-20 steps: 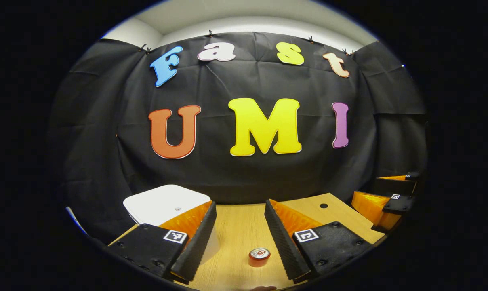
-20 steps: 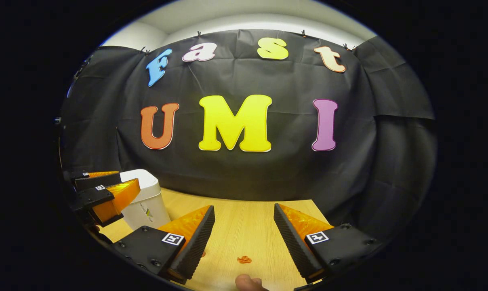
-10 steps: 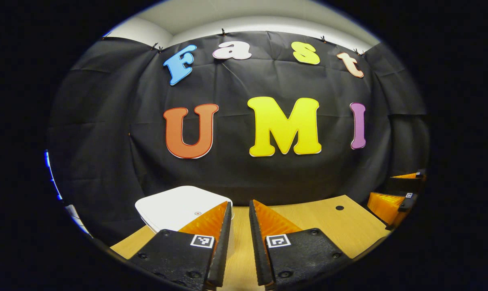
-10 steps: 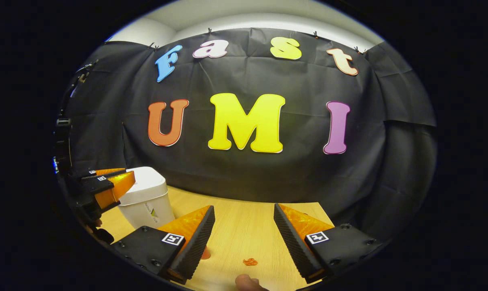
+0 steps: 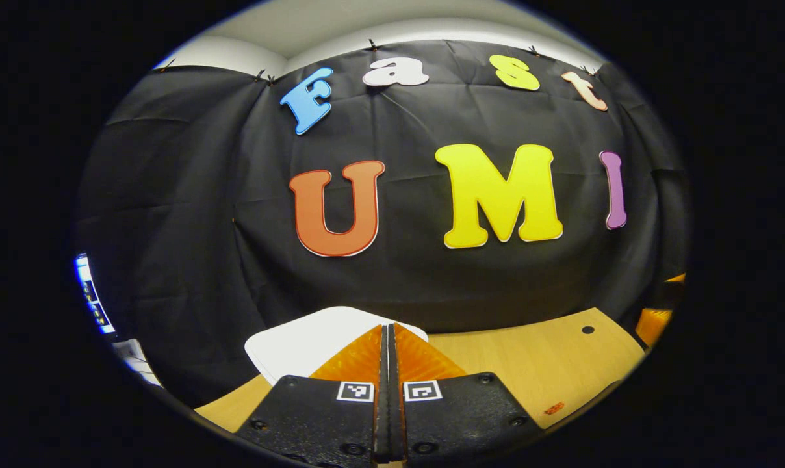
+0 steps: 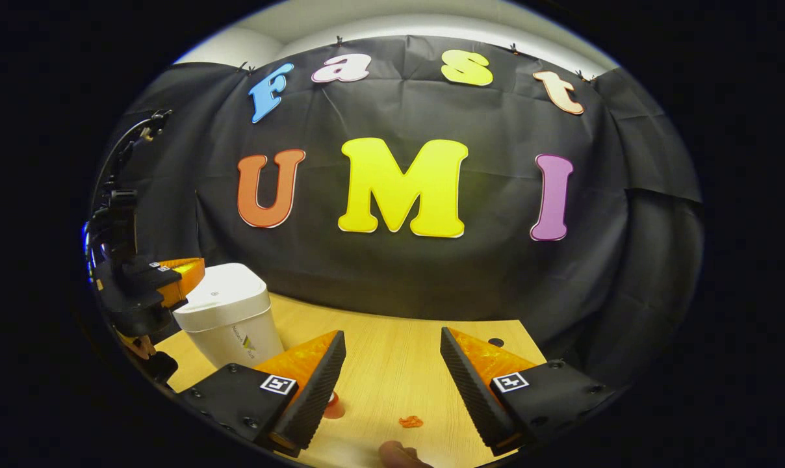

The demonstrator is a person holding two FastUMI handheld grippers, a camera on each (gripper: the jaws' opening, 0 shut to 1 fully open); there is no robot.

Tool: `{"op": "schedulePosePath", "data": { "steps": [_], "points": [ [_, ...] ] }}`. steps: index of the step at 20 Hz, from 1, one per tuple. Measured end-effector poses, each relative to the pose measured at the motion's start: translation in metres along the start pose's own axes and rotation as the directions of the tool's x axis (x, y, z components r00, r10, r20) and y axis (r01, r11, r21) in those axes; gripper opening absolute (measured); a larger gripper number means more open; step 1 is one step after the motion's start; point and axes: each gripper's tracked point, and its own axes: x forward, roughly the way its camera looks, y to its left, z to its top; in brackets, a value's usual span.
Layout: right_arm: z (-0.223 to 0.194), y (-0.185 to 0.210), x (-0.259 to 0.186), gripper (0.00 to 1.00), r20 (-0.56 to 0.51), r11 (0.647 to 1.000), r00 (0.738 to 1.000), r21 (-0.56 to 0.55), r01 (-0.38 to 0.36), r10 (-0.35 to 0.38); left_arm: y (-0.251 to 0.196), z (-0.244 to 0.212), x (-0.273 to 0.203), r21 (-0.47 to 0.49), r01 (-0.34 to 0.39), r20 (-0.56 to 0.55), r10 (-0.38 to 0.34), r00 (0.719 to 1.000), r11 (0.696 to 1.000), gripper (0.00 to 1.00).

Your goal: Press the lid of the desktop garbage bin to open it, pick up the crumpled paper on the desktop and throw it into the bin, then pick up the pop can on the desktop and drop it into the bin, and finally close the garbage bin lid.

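The garbage bin (image 6: 227, 318) stands white on the wooden desktop (image 6: 392, 364), its lid (image 5: 314, 338) down flat. In the left gripper view the lid lies just past the tips of the left gripper (image 5: 388, 331), a little to the left of them, and lower than the tips. That gripper's jaws are pressed together with only a thin seam between them and nothing caught there. In the right gripper view the same gripper shows from the side (image 6: 171, 276), poised beside the bin's top edge on its far left; whether it touches the lid I cannot tell.

The right gripper (image 6: 392, 348) hangs over the desktop with its jaws spread wide and nothing between them. The pop can (image 6: 333, 406) peeks out as a red sliver just inside its left finger, mostly hidden by it. A small crumpled orange scrap (image 6: 411, 422), apparently the paper, lies on the wood between the jaws, nearer the camera than the tips. A bit of the person's hand (image 6: 399, 454) shows at the very bottom edge.
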Motion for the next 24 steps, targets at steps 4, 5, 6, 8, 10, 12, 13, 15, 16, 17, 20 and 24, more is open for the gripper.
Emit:
{"op": "schedulePosePath", "data": {
  "steps": [4, 5, 6, 8, 10, 12, 13, 15, 16, 17, 20, 24],
  "points": [
    [0.002, 0.007, 0.008, 0.93, -0.004, 1.0, 1.0, 0.006, -0.011, 0.011, 0.014, -0.014, 0.022, -0.019, -0.036, -0.077, 0.034, 0.996, 0.999, 0.03],
    [0.001, 0.008, 0.009, 0.93, -0.008, 1.0, 1.0, 0.001, -0.013, 0.013, 0.015, -0.017, 0.025, -0.031, -0.04, -0.097, 0.036, 0.995, 0.999, 0.03],
    [-0.001, 0.012, 0.01, 0.93, -0.012, 1.0, 1.0, -0.002, -0.021, 0.02, 0.017, -0.021, 0.029, -0.041, -0.047, -0.115, 0.042, 0.993, 0.998, 0.03],
    [-0.003, 0.014, 0.011, 0.93, -0.018, 1.0, 1.0, -0.018, -0.024, 0.023, 0.019, -0.03, 0.036, -0.03, -0.062, -0.147, 0.057, 0.987, 0.998, 0.03],
    [-0.001, 0.013, 0.012, 0.93, -0.012, 1.0, 1.0, -0.02, -0.023, 0.023, 0.017, -0.042, 0.04, -0.039, -0.06, -0.196, 0.051, 0.979, 0.997, 0.02],
    [-0.002, 0.011, 0.012, 0.94, -0.015, 1.0, 1.0, -0.021, -0.022, 0.022, 0.016, -0.055, 0.04, -0.059, -0.06, -0.244, 0.044, 0.969, 0.996, 0.03],
    [-0.003, 0.011, 0.013, 0.94, -0.019, 1.0, 1.0, -0.019, -0.023, 0.022, 0.016, -0.058, 0.039, -0.068, -0.07, -0.259, 0.05, 0.965, 0.995, 0.03],
    [-0.006, 0.006, 0.012, 0.93, -0.026, 1.0, 1.0, -0.021, -0.017, 0.016, 0.016, -0.061, 0.039, -0.068, -0.072, -0.29, 0.049, 0.956, 0.995, 0.03],
    [-0.008, 0.004, 0.013, 0.93, -0.032, 1.0, 0.999, -0.018, -0.015, 0.014, 0.017, -0.06, 0.038, -0.059, -0.064, -0.293, 0.044, 0.955, 0.996, 0.03],
    [-0.01, 0.001, 0.013, 0.93, -0.038, 1.0, 0.999, -0.016, -0.011, 0.011, 0.017, -0.063, 0.04, -0.08, -0.072, -0.303, 0.045, 0.952, 0.994, 0.03],
    [-0.013, -0.006, 0.013, 0.93, -0.05, 1.0, 0.999, -0.006, 0.0, 0.0, 0.018, -0.059, 0.04, -0.083, -0.084, -0.296, 0.056, 0.954, 0.993, 0.03],
    [-0.023, -0.017, 0.009, 0.94, -0.067, 1.0, 0.998, 0.01, 0.004, -0.003, 0.019, -0.053, 0.035, -0.098, -0.097, -0.307, 0.062, 0.95, 0.99, 0.03]
  ]
}}
